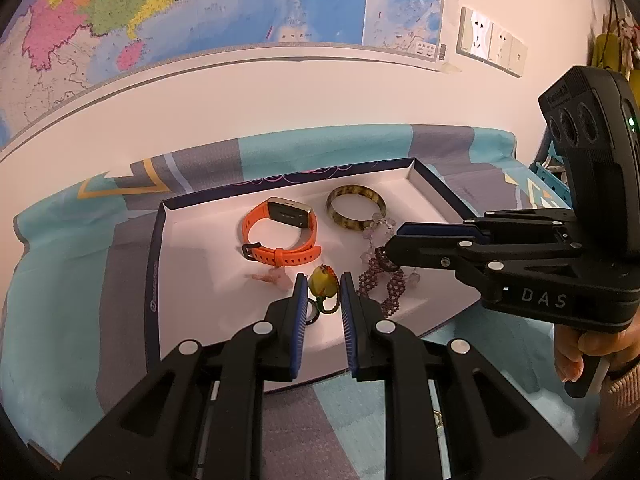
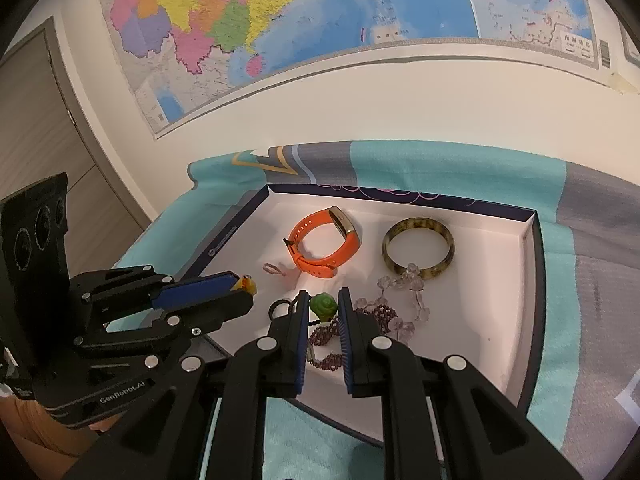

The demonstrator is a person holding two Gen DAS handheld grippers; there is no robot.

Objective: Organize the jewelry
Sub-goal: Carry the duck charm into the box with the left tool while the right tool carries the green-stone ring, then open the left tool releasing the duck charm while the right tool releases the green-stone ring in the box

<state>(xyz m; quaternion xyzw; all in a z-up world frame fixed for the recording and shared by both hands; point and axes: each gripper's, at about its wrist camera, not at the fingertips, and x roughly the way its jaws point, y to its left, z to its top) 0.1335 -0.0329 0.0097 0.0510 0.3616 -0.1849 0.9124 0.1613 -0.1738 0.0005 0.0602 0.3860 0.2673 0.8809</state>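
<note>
Blue-padded fingers of the left tool (image 1: 323, 292) are filling the bottom of the left wrist view, and they are closing on the yellow pendant (image 1: 322, 283), which is sitting squarely between the pads; the right wrist view is showing the same stone poking out at that tool's tip. Its green cord (image 1: 330, 307) is trailing back toward the camera, down to a dark ring (image 1: 311, 316) lying on the white floor of the shallow box (image 1: 160, 240), so the piece's long axis is running roughly along the tool's own line. The right tool (image 1: 390, 248) is reaching in from the right with its jaws almost together, its tip hanging over the purple bead bracelet (image 1: 394, 284) just beside the pendant; whether it is pinching those beads cannot be told. Of the two, the left is clearly the nearer to the pendant. Farther back in the box, an orange watch (image 1: 280, 236) and a mottled bangle (image 1: 356, 208) are lying side by side, apart from both tools.
</note>
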